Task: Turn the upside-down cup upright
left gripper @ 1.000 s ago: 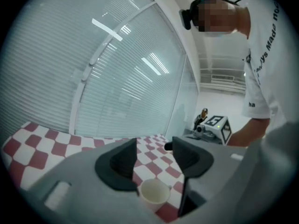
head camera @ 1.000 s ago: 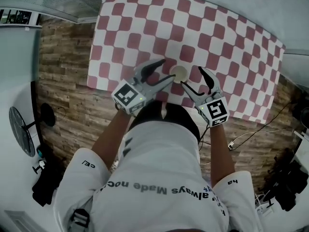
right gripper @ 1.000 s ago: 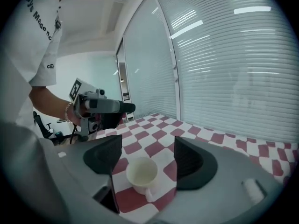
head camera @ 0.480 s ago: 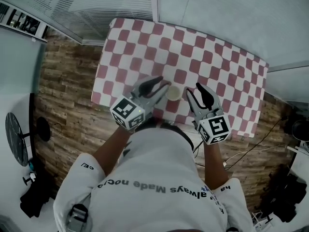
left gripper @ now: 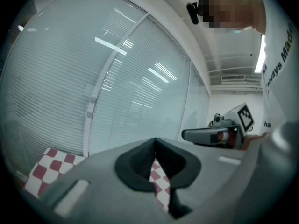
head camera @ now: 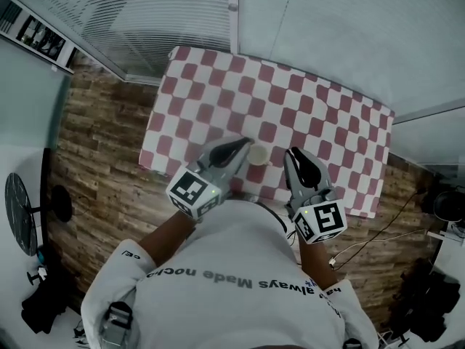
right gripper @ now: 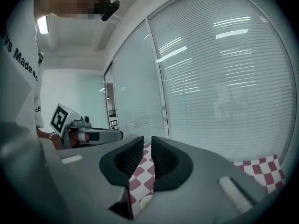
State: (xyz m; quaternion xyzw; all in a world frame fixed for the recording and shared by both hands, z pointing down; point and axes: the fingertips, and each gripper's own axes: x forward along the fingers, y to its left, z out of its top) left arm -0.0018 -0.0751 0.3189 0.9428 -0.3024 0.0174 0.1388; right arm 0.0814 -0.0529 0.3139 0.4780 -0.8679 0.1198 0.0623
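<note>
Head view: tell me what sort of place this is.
Likely an office or lab room set up for recording. It has slatted blinds behind glass partition walls, a wood-plank floor with loose cables, and a small table under a red-and-white checked cloth.

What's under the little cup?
The cup stands on a red-and-white checked cloth. The cloth covers everything beneath it, so the tabletop cannot be seen. The patch of cloth right under the cup is hidden by the cup itself.
</note>
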